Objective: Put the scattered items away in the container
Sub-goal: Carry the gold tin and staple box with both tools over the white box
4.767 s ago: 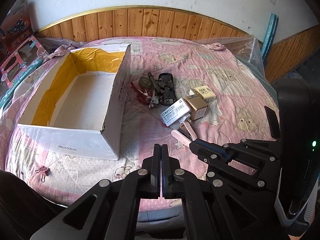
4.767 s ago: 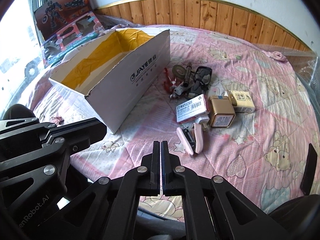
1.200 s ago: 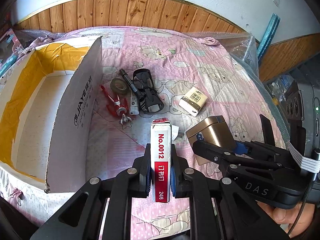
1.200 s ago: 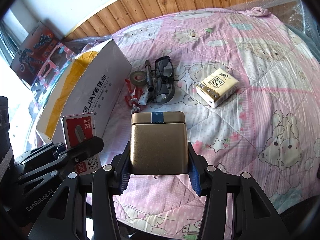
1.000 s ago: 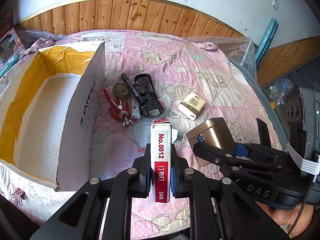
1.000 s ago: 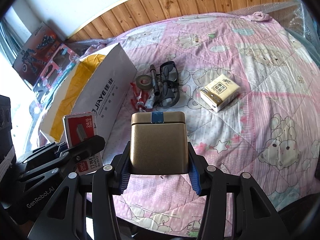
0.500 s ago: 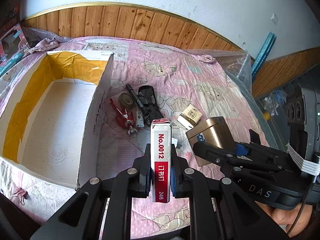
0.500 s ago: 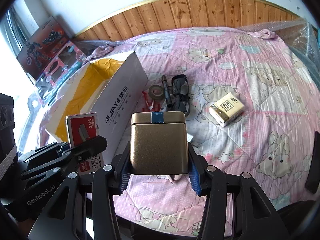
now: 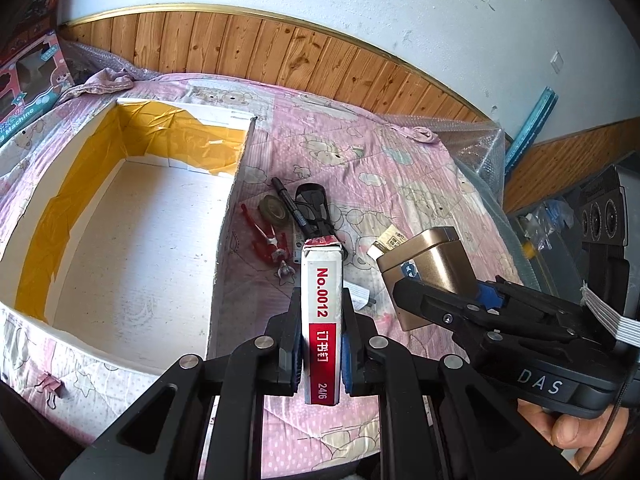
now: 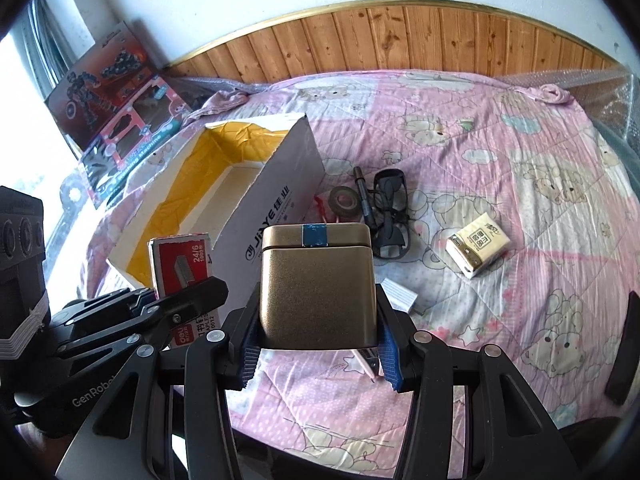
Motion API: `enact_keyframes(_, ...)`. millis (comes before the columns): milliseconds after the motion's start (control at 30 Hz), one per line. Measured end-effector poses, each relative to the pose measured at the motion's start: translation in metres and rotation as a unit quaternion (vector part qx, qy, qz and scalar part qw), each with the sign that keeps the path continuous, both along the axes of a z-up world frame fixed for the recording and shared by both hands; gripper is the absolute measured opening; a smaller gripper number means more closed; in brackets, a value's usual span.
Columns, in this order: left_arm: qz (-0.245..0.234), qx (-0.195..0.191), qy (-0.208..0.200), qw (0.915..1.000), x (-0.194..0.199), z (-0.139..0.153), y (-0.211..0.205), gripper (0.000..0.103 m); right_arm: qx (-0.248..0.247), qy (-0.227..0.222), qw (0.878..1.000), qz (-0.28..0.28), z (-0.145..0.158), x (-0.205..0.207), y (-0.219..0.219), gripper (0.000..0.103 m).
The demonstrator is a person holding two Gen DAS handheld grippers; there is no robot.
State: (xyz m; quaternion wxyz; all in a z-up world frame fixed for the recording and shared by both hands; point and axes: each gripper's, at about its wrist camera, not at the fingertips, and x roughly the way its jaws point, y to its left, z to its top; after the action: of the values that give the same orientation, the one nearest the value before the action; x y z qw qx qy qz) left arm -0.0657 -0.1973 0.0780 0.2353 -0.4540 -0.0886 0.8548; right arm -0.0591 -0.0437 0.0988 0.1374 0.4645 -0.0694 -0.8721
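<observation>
left gripper [image 9: 322,346] fingers clamp the staple box [image 9: 322,320], held above the bed beside the open cardboard box [image 9: 132,240] | right gripper [image 10: 318,354] fingers clamp the gold tin [image 10: 318,284] above the bed | tissue pack [image 10: 478,249], glasses [image 10: 390,210], tape roll [image 10: 345,201] lie on the pink quilt [image 10: 520,184]

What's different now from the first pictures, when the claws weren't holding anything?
Both claws picked something up. The left claw took the red-and-white staple box, and the right claw took the gold tin; both were lifted off the bed. The cardboard box, tape roll, marker, dark glasses and tissue pack stayed put.
</observation>
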Motion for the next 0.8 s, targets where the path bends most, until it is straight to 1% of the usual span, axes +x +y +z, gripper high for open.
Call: enact_keyframes(800, 0.039, 0.04, 0.006, 0.9984, -0.016, 0.013, -0.058, 0.015, 0.015, 0.013, 0.999, 0.048, 0.024, -0.018, -0.062, 0.051)
